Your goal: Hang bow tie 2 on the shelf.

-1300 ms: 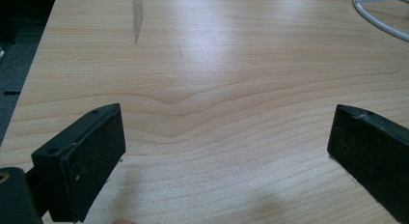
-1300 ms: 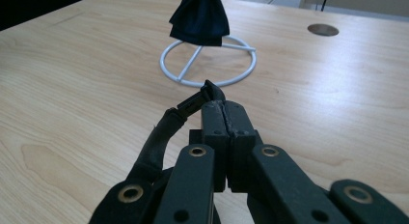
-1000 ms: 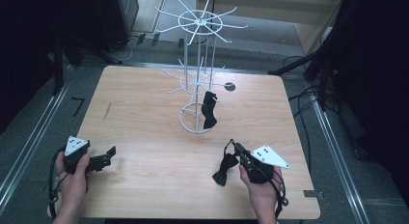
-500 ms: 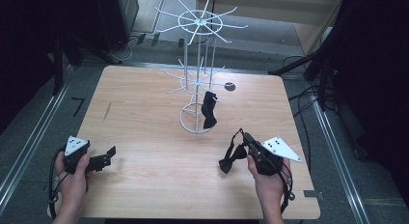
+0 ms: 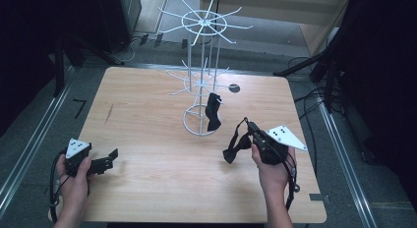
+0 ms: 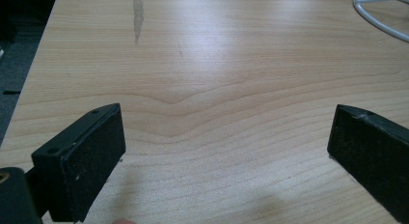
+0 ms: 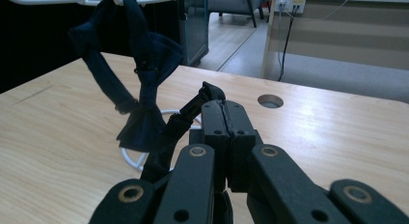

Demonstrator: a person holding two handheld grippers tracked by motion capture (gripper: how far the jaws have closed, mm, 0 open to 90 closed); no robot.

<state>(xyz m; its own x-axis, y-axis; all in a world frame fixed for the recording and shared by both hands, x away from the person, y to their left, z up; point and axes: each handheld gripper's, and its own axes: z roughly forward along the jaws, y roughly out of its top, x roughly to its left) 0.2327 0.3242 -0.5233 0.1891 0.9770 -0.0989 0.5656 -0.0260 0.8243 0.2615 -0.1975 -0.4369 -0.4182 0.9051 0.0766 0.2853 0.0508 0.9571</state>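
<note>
Two bow ties on the scene. One already hangs from a lower arm of the white wire rack (image 5: 201, 80), its dark body (image 5: 213, 111) dangling just above the rack's base ring. The other bow tie (image 5: 232, 152) is in the right gripper (image 5: 251, 128), jaws clamped tight on its strap; the bow itself droops below and to the left of the jaws, just above the wooden table (image 5: 157, 188). In the right gripper view the pinched strap (image 7: 193, 108) runs up into the closed jaws, with the hung tie (image 7: 140, 79) straight ahead beyond them.

Left gripper (image 5: 109, 159) sits low near the table's near-left corner, jaws spread wide, nothing between them; bare wood between the pads (image 6: 87, 161) in its own view.

Step in hand, as I read it: carrying the second tie toward the rack for hanging.

Next move likely calls for lifting the strap loop above a free arm tip, then lowering it over. Loop looks limp and narrow; the idle left gripper may need to spread it. Risk: snagging the tie already hung.
</note>
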